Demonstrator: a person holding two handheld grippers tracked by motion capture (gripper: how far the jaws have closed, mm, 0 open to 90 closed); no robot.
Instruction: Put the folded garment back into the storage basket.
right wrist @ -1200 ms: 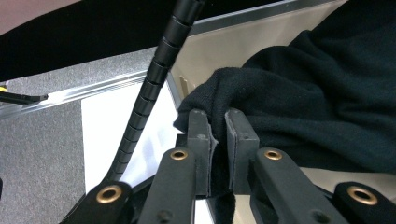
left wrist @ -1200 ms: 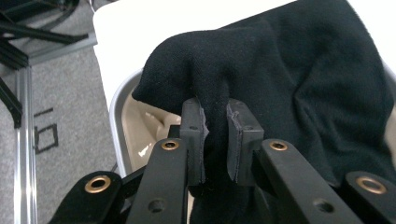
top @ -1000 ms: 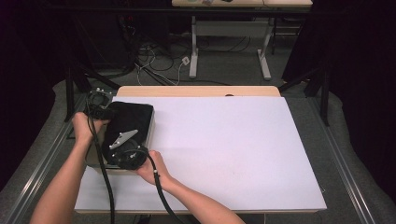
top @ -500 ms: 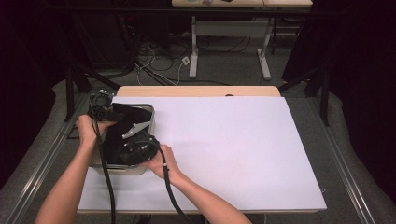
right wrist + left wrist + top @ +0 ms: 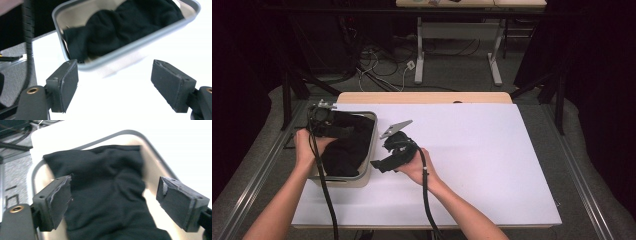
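A black cloth (image 5: 344, 150) lies bunched inside a grey metal bin (image 5: 343, 178) at the table's left. My left gripper (image 5: 331, 129) hovers over the bin's far left part. Its jaws have just been opening and stand wide in the left gripper view, my left gripper (image 5: 115, 187) above the cloth (image 5: 107, 195) without pressing it. My right gripper (image 5: 381, 159) is outside the bin, just right of its wall. Its jaws have also just been opening; in the right gripper view my right gripper (image 5: 115, 72) holds nothing, and the bin (image 5: 140, 46) with the cloth (image 5: 125, 22) lies beyond.
The white tabletop (image 5: 492, 160) stretches right of the bin. A wooden strip (image 5: 422, 97) runs along the far edge. Metal rails (image 5: 257, 175) flank the table. Cables and table legs (image 5: 419, 55) are on the floor behind.
Both grippers have opened and let go of the black cloth, which now rests in the bin. The right gripper has drawn out to the right; the left has shifted toward the bin's far left corner.
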